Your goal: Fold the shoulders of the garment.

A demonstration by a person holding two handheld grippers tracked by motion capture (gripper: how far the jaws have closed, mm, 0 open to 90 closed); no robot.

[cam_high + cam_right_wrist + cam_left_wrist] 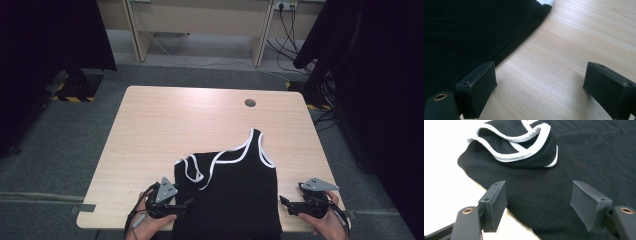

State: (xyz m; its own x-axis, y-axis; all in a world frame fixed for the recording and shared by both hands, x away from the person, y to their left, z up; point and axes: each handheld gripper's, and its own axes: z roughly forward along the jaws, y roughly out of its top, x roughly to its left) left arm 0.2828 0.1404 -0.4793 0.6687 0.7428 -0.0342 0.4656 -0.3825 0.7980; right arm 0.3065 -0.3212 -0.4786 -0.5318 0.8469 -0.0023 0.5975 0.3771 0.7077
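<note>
Scene: a black tank top (pixel 235 195) with white trim lies flat on the near half of the tabletop (pixel 165 120), its hem hanging at the near edge and its straps pointing away from the person.
Top, far end: one strap (pixel 257 145) reaches up straight toward the far side; the other strap (pixel 192 167) is folded back in a loose bunch on the left shoulder.
Left tool: the left tool (pixel 182 206) sits at the top's left edge, low over the cloth. In the left gripper view its jaws stand well apart with black fabric (pixel 541 192) lying between them, and neither pad presses on it.
Right tool: the right tool (pixel 286 204) waits just off the top's right edge. The right gripper view shows its jaws wide apart over bare wood (pixel 554 62), the side seam (pixel 521 37) running just beside one jaw, nothing clamped.
Step in hand: looks like the lining-up for a fold or a smoothing pass, both tools flanking the lower body of the top, neither gripping it.
Next move, left: it probably calls for dropping the jaws onto the left edge and pinching only the cloth layers meant to be lifted.
Next move, right: a short slide inward to catch the seam before closing.
Watch for: that bunched strap, which could drag along if the left side is lifted.
</note>
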